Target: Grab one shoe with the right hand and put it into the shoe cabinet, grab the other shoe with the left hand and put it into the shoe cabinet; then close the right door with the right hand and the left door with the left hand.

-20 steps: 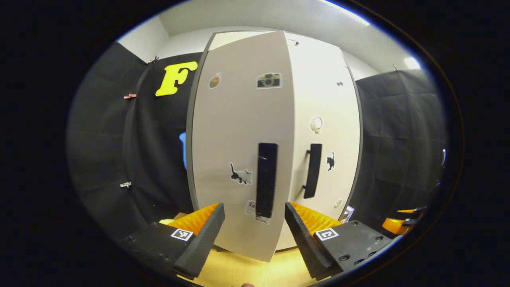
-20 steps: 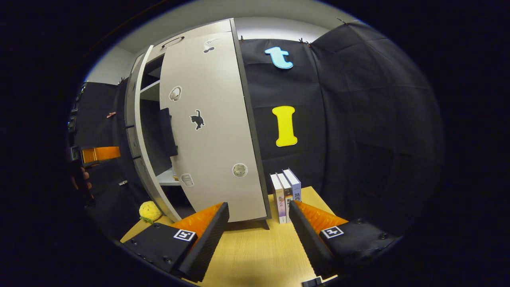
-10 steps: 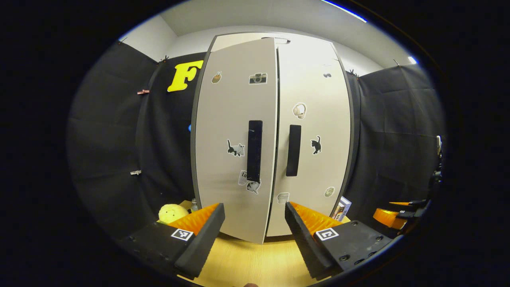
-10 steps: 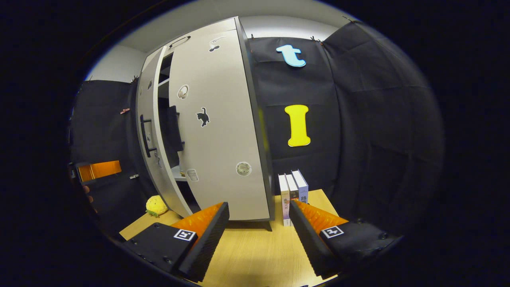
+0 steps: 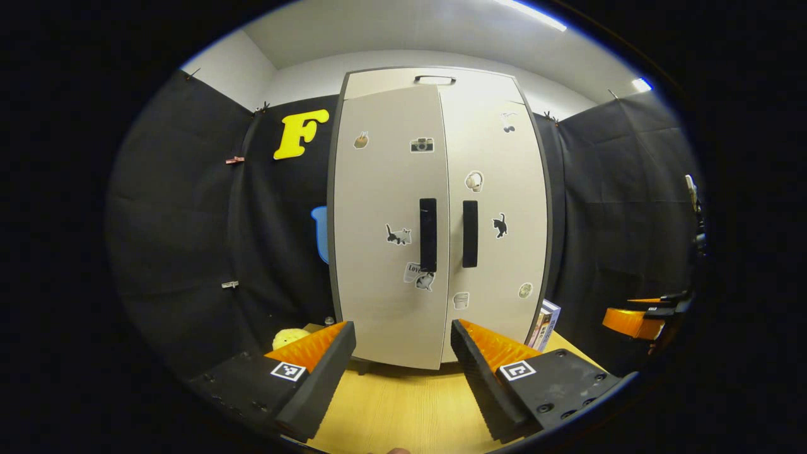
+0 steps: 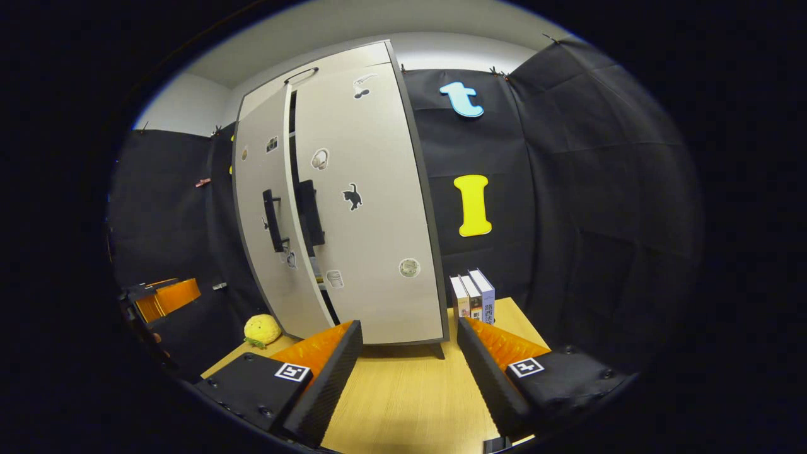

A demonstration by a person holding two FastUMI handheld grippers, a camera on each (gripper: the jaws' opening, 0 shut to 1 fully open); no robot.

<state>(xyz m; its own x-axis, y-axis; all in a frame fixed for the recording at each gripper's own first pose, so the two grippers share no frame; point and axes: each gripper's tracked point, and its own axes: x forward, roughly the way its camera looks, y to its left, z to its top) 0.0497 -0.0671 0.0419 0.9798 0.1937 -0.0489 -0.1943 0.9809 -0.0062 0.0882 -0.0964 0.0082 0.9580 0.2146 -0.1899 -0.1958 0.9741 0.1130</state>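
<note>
Left door (image 5: 388,227) looks nearly flush, but the right gripper view has a thin dark gap at the seam, so maybe not latched. Push flat on the panel beside the bar handle (image 5: 428,234). Both claws spread, empty: left gripper (image 5: 403,353), right gripper (image 6: 410,353). Shoe cabinet (image 6: 353,208) stands on the wood-grain table (image 6: 403,397); smooth matte panels, stickers. Shoes presumably inside.
</note>
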